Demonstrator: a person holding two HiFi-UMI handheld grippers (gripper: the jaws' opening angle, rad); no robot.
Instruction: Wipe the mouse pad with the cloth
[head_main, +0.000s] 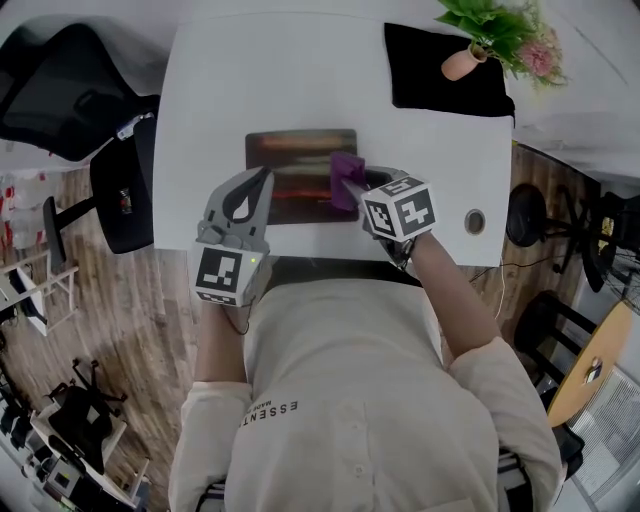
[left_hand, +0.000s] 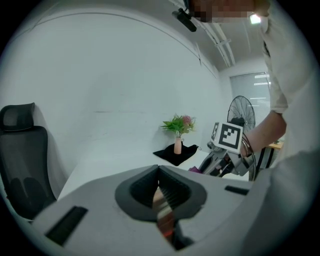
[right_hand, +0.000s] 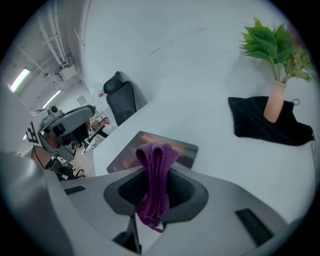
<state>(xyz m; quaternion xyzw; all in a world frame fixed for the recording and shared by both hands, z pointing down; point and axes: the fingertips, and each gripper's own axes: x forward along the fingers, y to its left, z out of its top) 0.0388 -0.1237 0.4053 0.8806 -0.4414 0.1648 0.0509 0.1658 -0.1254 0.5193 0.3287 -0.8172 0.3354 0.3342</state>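
Head view: the cloth (head_main: 346, 180) is being pinched by the right tongs (head_main: 357, 187), clamped on it, over the right part of the mouse pad (head_main: 290, 150). The pad's long axis is lying left-right, leftward of the cloth. The left tongs (head_main: 262, 188), closed on nothing, are being held over its left edge.

pink vase of flowers (head_main: 463, 63) on black mat (head_main: 430, 72) | office chair (head_main: 60, 92) | fan (left_hand: 243, 113)

The white bench (head_main: 300, 90) carries a dark rectangular mouse pad (head_main: 290, 150) lying flat near its front edge, roughly at the middle. A piece of black fabric (head_main: 420, 70) lies at the far right corner, well apart from the pad, with a small vase (head_main: 462, 62) of greenery standing on it. A round cap (head_main: 475, 221) sits near the front right edge.
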